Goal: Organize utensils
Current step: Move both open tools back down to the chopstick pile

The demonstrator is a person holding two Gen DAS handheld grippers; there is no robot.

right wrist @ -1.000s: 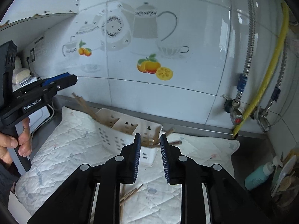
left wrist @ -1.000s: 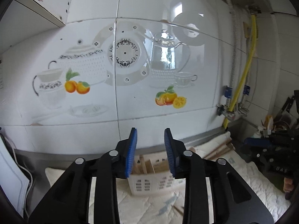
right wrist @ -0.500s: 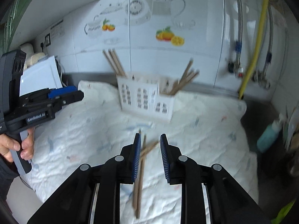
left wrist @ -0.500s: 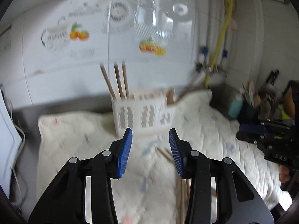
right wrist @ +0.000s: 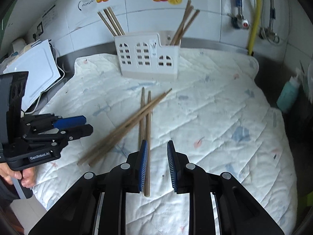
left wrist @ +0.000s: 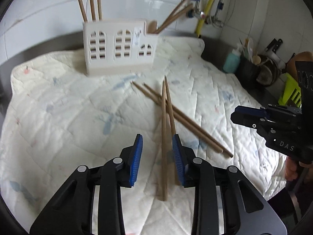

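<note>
The lower ends of the chopsticks [right wrist: 183,25] standing in the white utensil holder [right wrist: 148,58] are hidden behind its walls. Motion blur smears the crossed chopsticks [right wrist: 125,127] on the quilted pad [right wrist: 225,117]. The wall decals run off the top edge. The hand [right wrist: 23,176] gripping the left gripper [right wrist: 78,125] is cut off at the frame edge.

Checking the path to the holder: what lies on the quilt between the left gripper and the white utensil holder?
Four loose chopsticks, crossed in two pairs, lie between the left gripper and the white utensil holder, per the left wrist view.
</note>
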